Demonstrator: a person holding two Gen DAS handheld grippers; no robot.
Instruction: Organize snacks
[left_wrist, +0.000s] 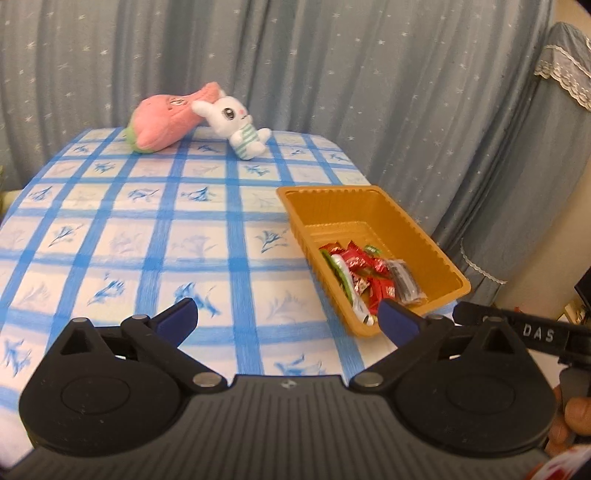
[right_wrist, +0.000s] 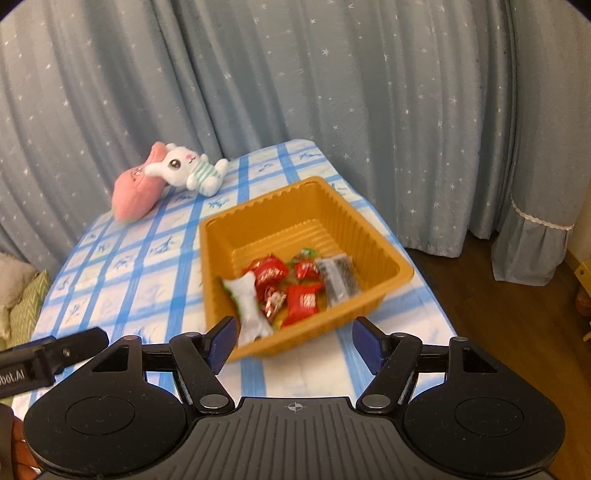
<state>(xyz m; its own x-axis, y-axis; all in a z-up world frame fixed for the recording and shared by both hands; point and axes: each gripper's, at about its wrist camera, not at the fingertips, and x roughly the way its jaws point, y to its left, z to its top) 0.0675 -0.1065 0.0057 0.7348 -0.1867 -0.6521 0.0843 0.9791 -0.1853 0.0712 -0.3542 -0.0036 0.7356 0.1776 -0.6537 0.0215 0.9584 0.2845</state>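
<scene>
An orange plastic tray (left_wrist: 413, 221) sits at the right edge of the blue checked table; it also shows in the right wrist view (right_wrist: 221, 266). Inside lie several wrapped snacks: red packets (left_wrist: 360, 262) (right_wrist: 269, 271), a white and green packet (left_wrist: 341, 269) (right_wrist: 247, 299) and a dark clear packet (left_wrist: 404, 282) (right_wrist: 338, 280). My left gripper (left_wrist: 288, 319) is open and empty, above the table just left of the tray's near corner. My right gripper (right_wrist: 293, 341) is open and empty, just in front of the tray's near wall.
A pink plush (left_wrist: 162, 122) (right_wrist: 135, 192) and a white bunny plush (left_wrist: 236, 123) (right_wrist: 188, 168) lie at the table's far end. Blue-grey star curtains (left_wrist: 332, 74) hang behind. The table drops off to a wooden floor (right_wrist: 517, 314) on the right.
</scene>
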